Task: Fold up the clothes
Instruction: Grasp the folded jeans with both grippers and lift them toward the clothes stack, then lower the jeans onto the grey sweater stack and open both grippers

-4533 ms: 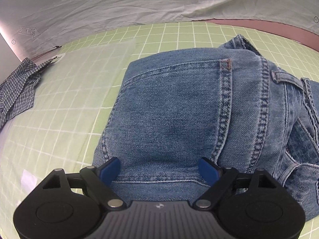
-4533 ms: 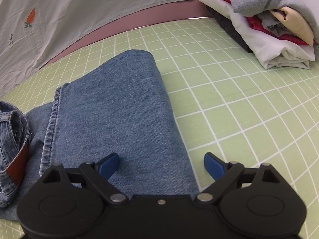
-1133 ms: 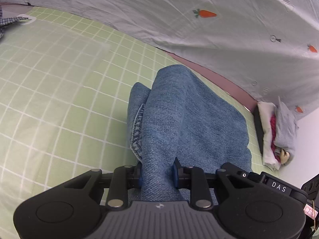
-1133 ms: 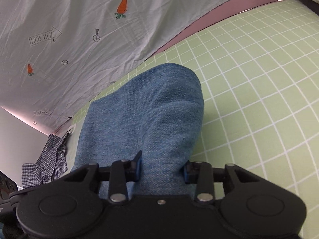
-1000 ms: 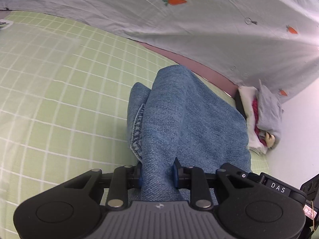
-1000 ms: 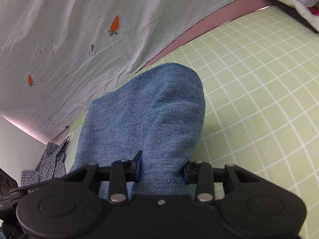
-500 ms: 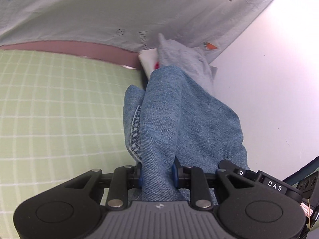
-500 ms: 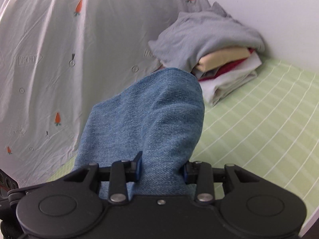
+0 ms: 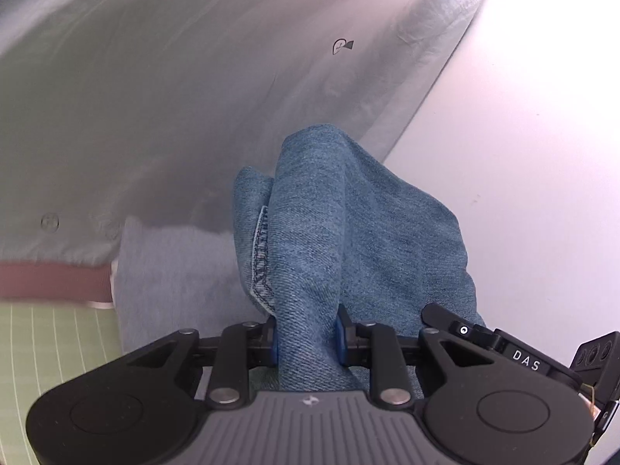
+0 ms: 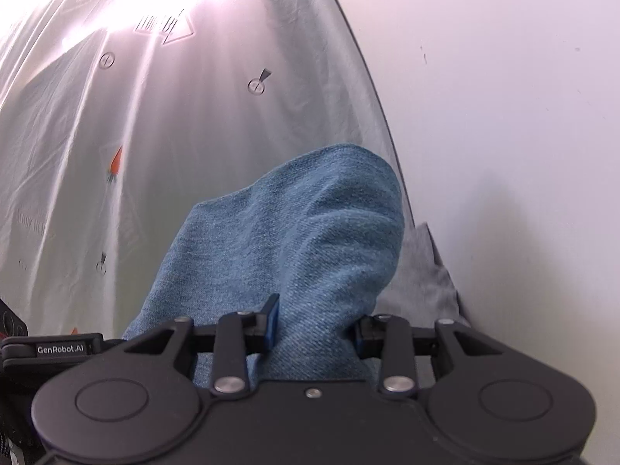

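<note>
The folded blue jeans [image 9: 341,232] are held up in the air between both grippers. My left gripper [image 9: 306,339] is shut on one end of the denim bundle, whose stitched hem [image 9: 261,255] shows at the left. My right gripper [image 10: 316,325] is shut on the other end of the jeans [image 10: 294,240]. Directly below and beyond the jeans lies a grey garment [image 9: 174,275], the top of a clothes stack, also visible as grey cloth [image 10: 422,275] in the right wrist view. The other gripper's body [image 9: 523,356] shows at the lower right of the left wrist view.
A white sheet printed with carrots [image 10: 193,116] hangs behind, and a plain white wall [image 10: 503,116] stands on the right. A strip of green gridded mat [image 9: 54,345] and a pink edge [image 9: 50,281] show at the lower left.
Both grippers have carried the jeans to the right and up, from over the green mat to above the grey-topped clothes stack in the corner. Both grips are unchanged.
</note>
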